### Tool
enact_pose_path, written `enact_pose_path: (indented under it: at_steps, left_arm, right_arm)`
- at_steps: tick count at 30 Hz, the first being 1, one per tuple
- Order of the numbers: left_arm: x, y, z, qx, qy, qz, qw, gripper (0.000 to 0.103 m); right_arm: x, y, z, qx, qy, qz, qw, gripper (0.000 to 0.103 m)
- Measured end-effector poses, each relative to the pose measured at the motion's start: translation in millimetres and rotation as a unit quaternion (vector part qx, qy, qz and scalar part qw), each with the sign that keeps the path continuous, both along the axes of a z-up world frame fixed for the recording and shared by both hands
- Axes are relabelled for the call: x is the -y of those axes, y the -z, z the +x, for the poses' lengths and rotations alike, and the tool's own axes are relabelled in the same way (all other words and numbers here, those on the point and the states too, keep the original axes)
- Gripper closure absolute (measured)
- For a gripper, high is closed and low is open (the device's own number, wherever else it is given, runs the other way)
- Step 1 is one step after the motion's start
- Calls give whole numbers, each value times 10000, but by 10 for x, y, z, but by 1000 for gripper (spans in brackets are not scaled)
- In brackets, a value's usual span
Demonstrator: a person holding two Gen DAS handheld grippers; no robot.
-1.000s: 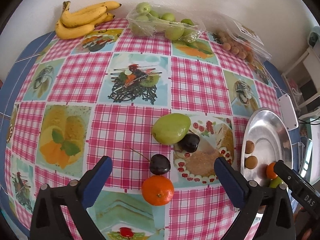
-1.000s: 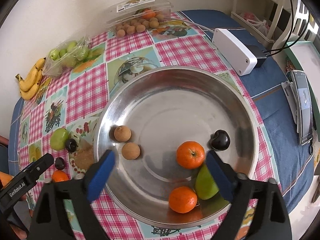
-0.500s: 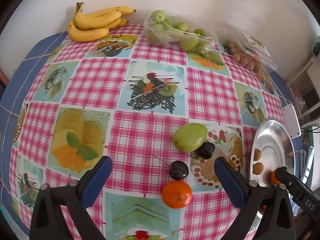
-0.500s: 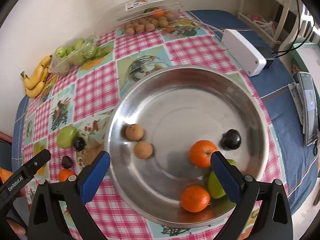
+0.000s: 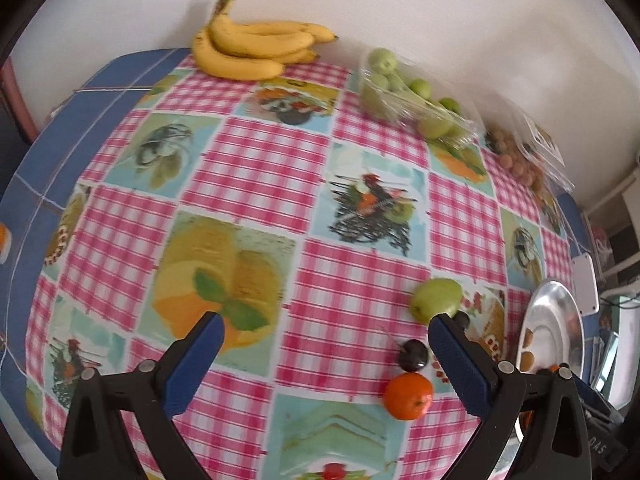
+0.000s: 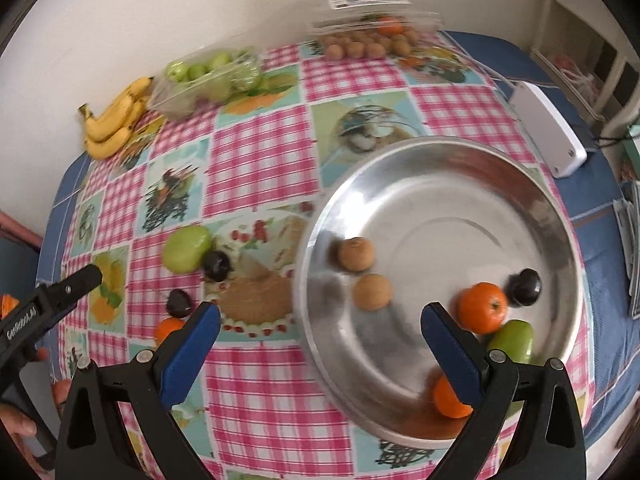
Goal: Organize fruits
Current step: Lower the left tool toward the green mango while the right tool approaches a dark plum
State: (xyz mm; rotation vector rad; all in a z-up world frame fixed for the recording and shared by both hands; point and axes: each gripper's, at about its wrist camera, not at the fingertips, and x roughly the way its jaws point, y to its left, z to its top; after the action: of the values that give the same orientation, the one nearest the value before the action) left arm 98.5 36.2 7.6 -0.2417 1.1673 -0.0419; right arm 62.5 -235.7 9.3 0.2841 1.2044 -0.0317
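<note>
In the left wrist view the left claw stood wide and empty at the bottom of the frame; its right finger hid most of a dark plum beside the green fruit. Just left of that finger lay a dark cherry and, nearer, a loose orange. All three sat further right in the frame than a second ago. The steel bowl was cut off at the right edge, its contents hard to make out.

In the right wrist view the right claw was also wide and held nothing, low in the frame over the bowl's near rim. Its right finger covered part of an orange at the bowl's lower edge. The bowl held two brown longans, a second orange, a green fruit and a dark plum; it had shifted right in the frame since the earlier picture, with motion blur.

Further up, on the checked tabletop, were bananas, a clear bag of green fruits and a clear box of longans, blurred.
</note>
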Motion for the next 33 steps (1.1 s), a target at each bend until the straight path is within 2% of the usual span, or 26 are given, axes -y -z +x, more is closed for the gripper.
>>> enact_pose_path:
  at_steps: [13,22,27,33]
  left_arm:
    - [-400,-46,-20,-5,-456,-102,9989,0]
    - [-342,102,67,-294,-442,-131,9985,0]
    - [-275,137,128,-334,-406,-182,9985,0]
    - [-67,165,186,-377,-136,-179,9990,0]
  right_arm:
    - [-508,-35,168,214,-716,115,9971,3]
    - [-598,56,294,289,-820,2,9962,3]
    - [-563,103,346,293,-793,111,9964,3]
    - [-587,159,413,269,-899,114,9955,11]
